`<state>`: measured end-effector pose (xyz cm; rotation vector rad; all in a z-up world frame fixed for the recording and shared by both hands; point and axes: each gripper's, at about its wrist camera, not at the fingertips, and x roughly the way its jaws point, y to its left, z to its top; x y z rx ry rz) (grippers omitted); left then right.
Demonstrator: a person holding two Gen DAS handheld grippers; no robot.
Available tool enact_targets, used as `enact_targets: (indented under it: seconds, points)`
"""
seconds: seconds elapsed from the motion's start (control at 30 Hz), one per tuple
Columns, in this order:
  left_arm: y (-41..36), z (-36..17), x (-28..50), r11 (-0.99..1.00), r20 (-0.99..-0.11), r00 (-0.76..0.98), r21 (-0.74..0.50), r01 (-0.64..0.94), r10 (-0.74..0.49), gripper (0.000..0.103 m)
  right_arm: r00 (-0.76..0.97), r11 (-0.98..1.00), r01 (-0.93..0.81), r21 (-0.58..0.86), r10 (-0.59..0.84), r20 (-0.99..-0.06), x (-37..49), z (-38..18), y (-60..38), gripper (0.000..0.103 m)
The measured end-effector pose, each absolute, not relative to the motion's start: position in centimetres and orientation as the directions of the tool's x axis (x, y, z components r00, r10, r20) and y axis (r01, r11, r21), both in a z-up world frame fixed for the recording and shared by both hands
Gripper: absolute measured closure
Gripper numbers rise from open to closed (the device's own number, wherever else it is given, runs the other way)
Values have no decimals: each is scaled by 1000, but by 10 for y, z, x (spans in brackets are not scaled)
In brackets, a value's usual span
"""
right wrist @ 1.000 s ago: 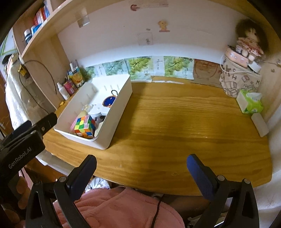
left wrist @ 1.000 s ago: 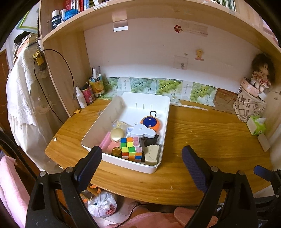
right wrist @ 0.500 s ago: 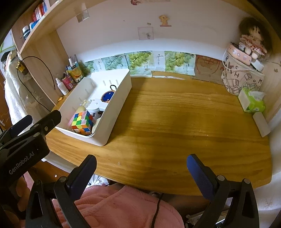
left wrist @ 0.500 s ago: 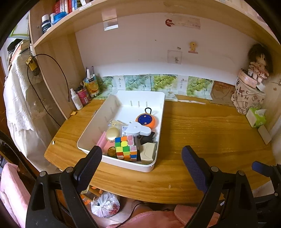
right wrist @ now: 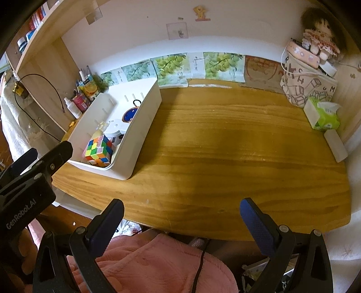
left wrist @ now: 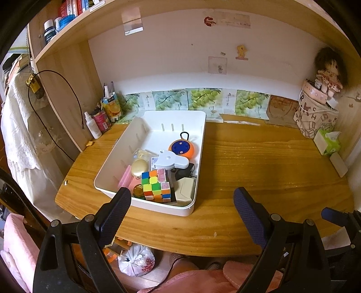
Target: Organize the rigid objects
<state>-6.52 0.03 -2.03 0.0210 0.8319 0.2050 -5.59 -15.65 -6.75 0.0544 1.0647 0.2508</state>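
Observation:
A white bin [left wrist: 200, 135] sits on the left part of the wooden desk [left wrist: 259, 162]; it also shows in the right wrist view [right wrist: 144, 117]. In it lie a colour cube [left wrist: 155, 186] [right wrist: 99, 149], an orange and blue round gadget [left wrist: 182, 147], a white flat gadget [left wrist: 170, 160], a gold round case [left wrist: 139, 168], a beige box [left wrist: 185, 190] and pink items [left wrist: 126, 178]. My left gripper [left wrist: 181, 202] is open and empty, held before the desk's front edge, near the bin's near end. My right gripper [right wrist: 180, 216] is open and empty at the desk's front edge.
Bottles and cups [left wrist: 101, 119] stand at the back left by the shelf side. A patterned bag with a doll [left wrist: 315, 117], a tissue pack [left wrist: 328, 144] and a white block [left wrist: 338, 164] stand at the right. A shelf [left wrist: 158, 13] hangs overhead.
Both grippers have drawn back and risen a little, so the bin and desk look slightly farther off. Both stay open and empty. Nothing on the desk has moved.

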Motion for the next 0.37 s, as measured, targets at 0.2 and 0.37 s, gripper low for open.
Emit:
enact_targets:
  seconds: [0.2,0.37]
  points:
    - [-5,-23,-69,978,-739,643,119,-171,202,9,433,969,-175,176,236,-870,-60,-73,-158,0]
    - [-6,-25,-71,976,-747,632,120,-179,208,9,422,970,-162,183,236,-876,-63,-76,-163,0]
